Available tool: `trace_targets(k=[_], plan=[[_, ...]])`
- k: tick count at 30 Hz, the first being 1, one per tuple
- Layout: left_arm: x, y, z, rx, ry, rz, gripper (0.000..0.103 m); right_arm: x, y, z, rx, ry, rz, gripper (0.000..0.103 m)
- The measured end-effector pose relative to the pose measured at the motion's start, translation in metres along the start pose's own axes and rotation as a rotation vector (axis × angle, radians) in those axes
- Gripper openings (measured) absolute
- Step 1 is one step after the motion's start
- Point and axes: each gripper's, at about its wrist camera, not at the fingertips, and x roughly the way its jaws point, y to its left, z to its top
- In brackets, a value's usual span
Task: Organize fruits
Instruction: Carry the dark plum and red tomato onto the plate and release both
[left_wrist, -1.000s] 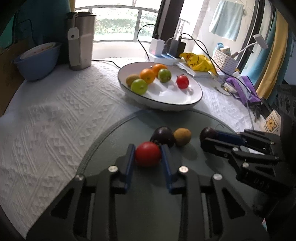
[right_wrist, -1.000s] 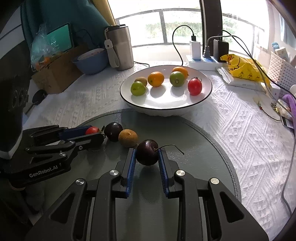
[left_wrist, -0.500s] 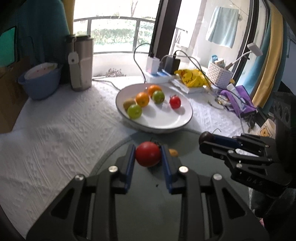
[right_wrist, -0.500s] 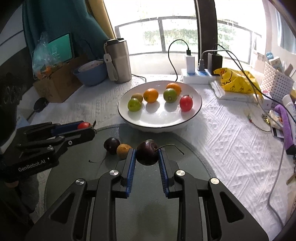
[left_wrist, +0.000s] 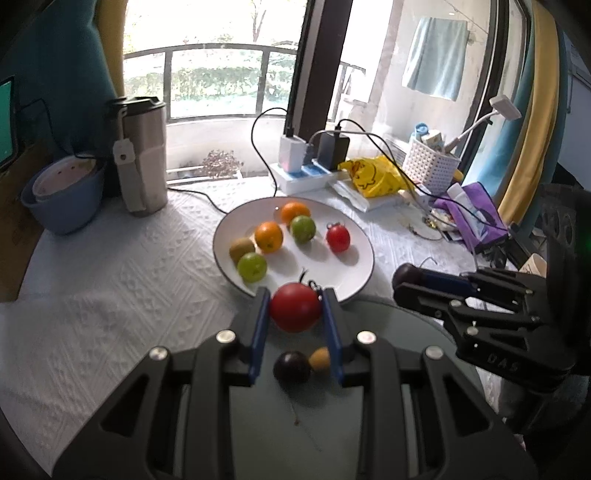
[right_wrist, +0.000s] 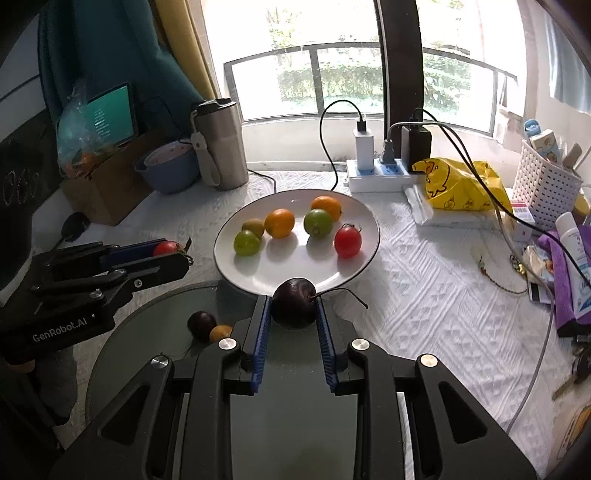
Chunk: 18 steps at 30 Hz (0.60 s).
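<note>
Both grippers had risen off the mat (left_wrist: 388, 424) since the earlier frames, each carrying its fruit toward the plate (left_wrist: 354, 273). At left, the left gripper (left_wrist: 295, 306) pinched a red tomato (left_wrist: 294, 307) between its blue pads, held above the plate's near rim. Below it, a dark plum (left_wrist: 291, 367) and a kiwi (left_wrist: 320, 359) lay touching on the mat. At right, the right gripper (right_wrist: 293, 308) pinched a dark cherry (right_wrist: 293, 303) by its sides, stem pointing right, also at the near rim. The plate held two oranges, two green fruits, a kiwi and a tomato.
</note>
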Motion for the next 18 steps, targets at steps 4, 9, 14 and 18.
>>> trace_targets(k=[4,9,14,18], plan=[[0.012,0.000,0.004,0.003,0.011,-0.007,0.029,0.006,-0.005,0.006,0.003,0.003,0.000,0.027],[0.030,0.000,0.008,0.007,0.028,-0.011,0.029,0.018,-0.012,0.012,0.012,0.012,0.002,0.027],[0.048,0.002,0.012,0.010,0.043,-0.015,0.029,0.031,-0.015,0.018,0.011,0.026,0.007,0.027],[0.060,0.006,0.013,0.007,0.062,-0.016,0.029,0.045,-0.015,0.024,0.010,0.037,0.018,0.027]])
